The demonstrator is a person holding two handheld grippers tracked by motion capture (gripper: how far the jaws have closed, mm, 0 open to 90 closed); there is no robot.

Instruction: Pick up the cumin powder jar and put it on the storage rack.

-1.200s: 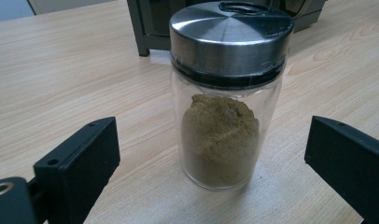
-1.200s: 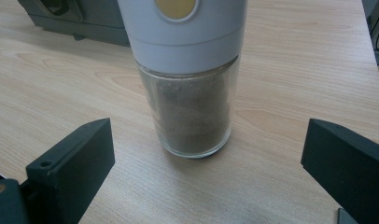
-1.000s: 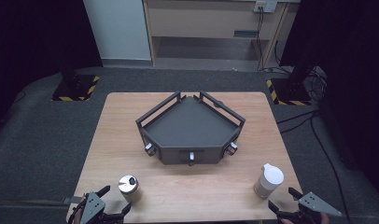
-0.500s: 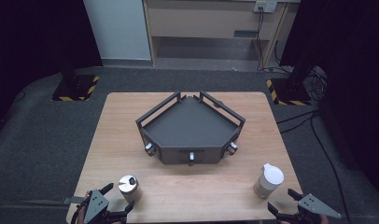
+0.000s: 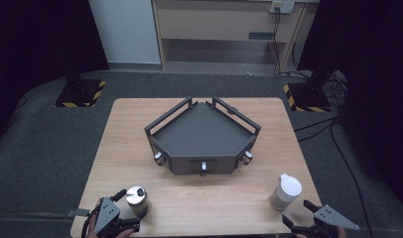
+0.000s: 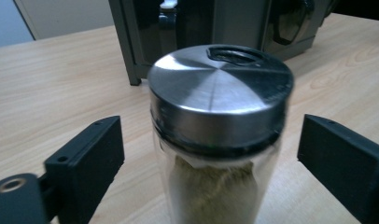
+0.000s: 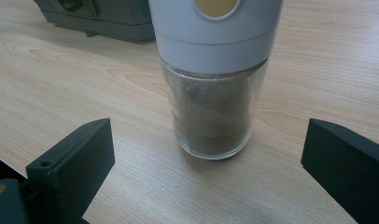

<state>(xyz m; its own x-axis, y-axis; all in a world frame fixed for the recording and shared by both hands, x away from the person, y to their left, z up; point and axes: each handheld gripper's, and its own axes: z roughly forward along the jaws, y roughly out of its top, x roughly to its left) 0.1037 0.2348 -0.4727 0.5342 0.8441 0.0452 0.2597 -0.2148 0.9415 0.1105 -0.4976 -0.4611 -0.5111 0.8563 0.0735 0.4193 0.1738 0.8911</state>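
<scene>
Light wood-grain desk (image 5: pixel 140 129) carried a dark grey five-sided metal tray (image 5: pixel 202 131) with railings and small knobs at centre. Left gripper (image 5: pixel 126 206) was released, black blocky fingers (image 6: pixel 87 163) spread either side of a glass jar (image 5: pixel 136 198) with brushed steel lid, tan powder inside, no contact. Right gripper (image 5: pixel 301 213) was also released, just behind a clear glass shaker (image 5: pixel 285 192) with white plastic cap and yellow spot, dark grounds inside. No readable writing.
</scene>
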